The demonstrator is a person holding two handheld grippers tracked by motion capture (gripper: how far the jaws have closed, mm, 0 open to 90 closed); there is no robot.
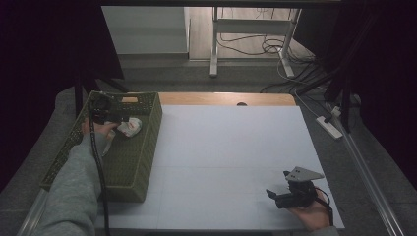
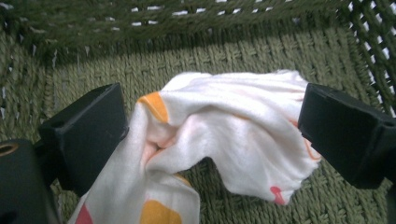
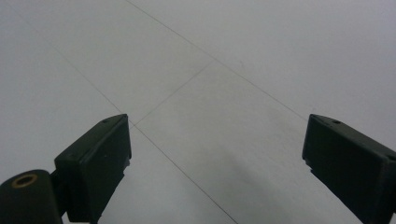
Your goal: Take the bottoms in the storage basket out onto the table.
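A white cloth with orange and red spots lies crumpled inside the green woven basket at the table's left side. My left gripper reaches into the basket from the person's grey-sleeved arm. In the left gripper view the cloth bunches on the basket floor between the two jaws. That left gripper is open, its jaws spread wide to either side of the cloth. My right gripper rests low at the table's front right, held in a hand. It is open over the bare white tabletop.
The white table surface stretches between basket and right gripper, with a wooden strip along its far edge. A power strip and cables lie on the floor to the right. Another table's legs stand beyond.
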